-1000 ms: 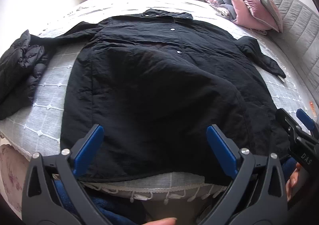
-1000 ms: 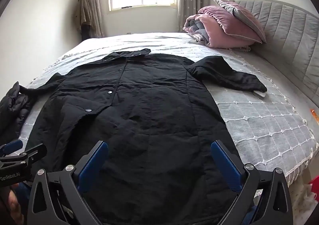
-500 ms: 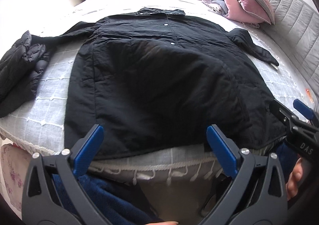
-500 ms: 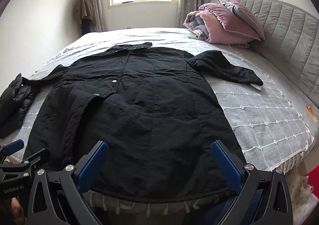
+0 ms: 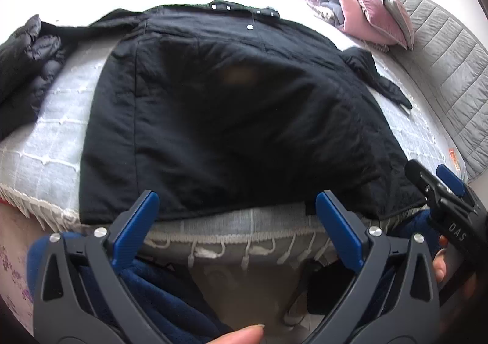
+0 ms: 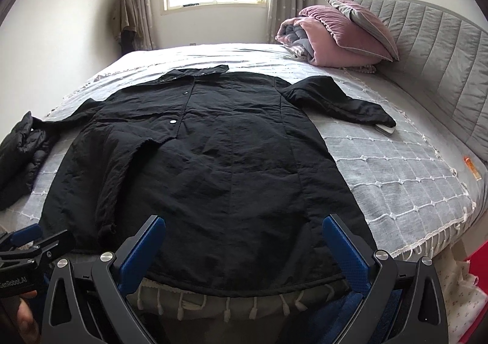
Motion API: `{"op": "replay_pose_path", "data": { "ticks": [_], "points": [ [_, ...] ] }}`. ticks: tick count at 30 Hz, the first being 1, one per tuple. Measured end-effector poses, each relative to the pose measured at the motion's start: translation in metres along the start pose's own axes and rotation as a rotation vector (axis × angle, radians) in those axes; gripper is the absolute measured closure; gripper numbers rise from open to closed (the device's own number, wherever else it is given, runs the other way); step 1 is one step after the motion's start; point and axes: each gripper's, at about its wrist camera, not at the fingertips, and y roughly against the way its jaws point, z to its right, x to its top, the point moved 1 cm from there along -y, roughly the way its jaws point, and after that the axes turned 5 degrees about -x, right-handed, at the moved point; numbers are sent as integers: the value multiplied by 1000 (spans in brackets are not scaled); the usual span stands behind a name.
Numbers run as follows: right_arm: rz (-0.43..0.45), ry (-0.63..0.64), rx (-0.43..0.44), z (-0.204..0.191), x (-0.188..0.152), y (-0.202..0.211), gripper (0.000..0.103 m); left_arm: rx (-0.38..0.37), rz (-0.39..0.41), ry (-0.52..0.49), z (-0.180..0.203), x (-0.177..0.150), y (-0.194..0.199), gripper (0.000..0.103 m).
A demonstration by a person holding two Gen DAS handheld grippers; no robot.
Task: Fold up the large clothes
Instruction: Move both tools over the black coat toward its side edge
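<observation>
Blue-padded jaws wide apart on both tools, nothing held. Left gripper (image 5: 236,216) hanging just off the foot of the bed (image 6: 396,167), aimed at the coat's hem left of middle. Right gripper (image 6: 244,240) same height, over the hem (image 6: 244,286) toward the right corner.

Black coat (image 6: 207,161) spread flat, front up, collar at the far end, hem at the near edge of the mattress. Right sleeve (image 6: 341,103) angled out, cuff lying on something white. Left sleeve (image 6: 70,118) reaching a crumpled dark jacket (image 6: 21,149).

Looks quilted and padded: soft, bulky, probably medium weight, no stiffness to speak of. Likely to sag and drag between two pinch points. Matte fabric, probably decent grip on the pads.

Best holds: hem corners or side seams, deep bite through both layers. Avoid the loose front flap (image 6: 158,140), would peel open.
</observation>
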Motion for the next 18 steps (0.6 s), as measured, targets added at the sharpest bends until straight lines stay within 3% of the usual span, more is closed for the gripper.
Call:
{"op": "replay_pose_path", "data": {
  "ticks": [4, 7, 10, 18],
  "points": [
    [4, 0, -6, 2, -2, 3, 0, -56, 13, 10, 0, -4, 4, 1],
    [4, 0, -6, 1, -2, 3, 0, -51, 38, 10, 1, -4, 9, 1],
    [0, -16, 11, 5, -4, 3, 0, -86, 15, -2, 3, -6, 7, 1],
    [-3, -14, 19, 6, -6, 0, 0, -70, 12, -18, 3, -6, 4, 2]
  ]
}}
